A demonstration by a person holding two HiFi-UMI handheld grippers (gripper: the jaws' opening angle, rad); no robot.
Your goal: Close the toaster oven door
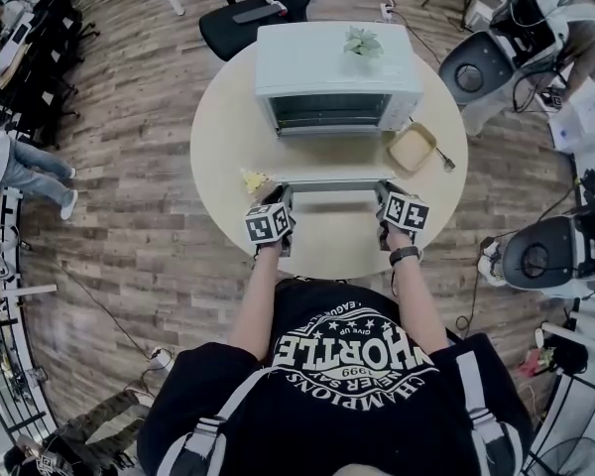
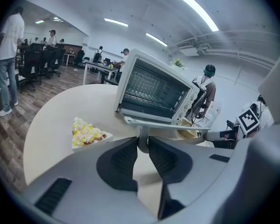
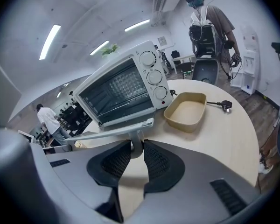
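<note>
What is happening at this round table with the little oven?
A person holds a gripper in each hand, and both are closed on the handle of the toaster oven door: the left gripper on its left post, the right gripper on its right post. The door lies open, flat over the table, so it is not yet closed. A beige tray and a piece of food sit beside it.

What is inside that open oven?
A wire rack sits inside the oven, with no food seen on it. The space beneath the rack is covered from view.
</note>
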